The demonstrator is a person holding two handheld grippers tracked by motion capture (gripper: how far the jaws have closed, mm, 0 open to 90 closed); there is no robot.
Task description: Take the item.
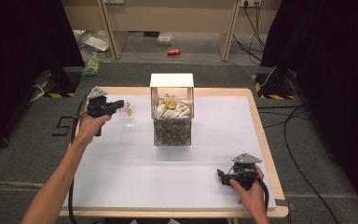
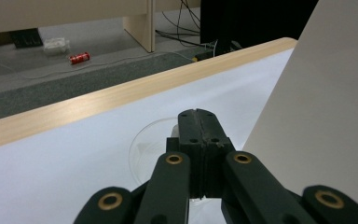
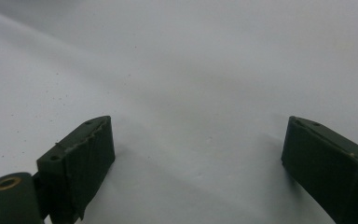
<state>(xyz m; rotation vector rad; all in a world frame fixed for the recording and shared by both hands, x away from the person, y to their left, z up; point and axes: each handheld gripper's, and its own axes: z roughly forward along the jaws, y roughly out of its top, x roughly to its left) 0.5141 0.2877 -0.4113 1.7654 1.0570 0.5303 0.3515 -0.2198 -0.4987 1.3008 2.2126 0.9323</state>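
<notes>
This looks like a lab or recording room set up for data collection: a wood-edged tabletop (image 1: pixel 261 135) covered by a plain white sheet stands on grey carpet between 2 black curtained stands (image 1: pixel 23 51) whose feet are marked with yellow-and-black hazard tape (image 1: pixel 56 94). Black cables (image 1: pixel 298 140) trail over the carpet toward a wall socket, and pale wooden furniture panels (image 1: pixel 168 18) line the back. A red drinks can (image 1: pixel 174 52) and scattered packaging litter the floor there.
</notes>
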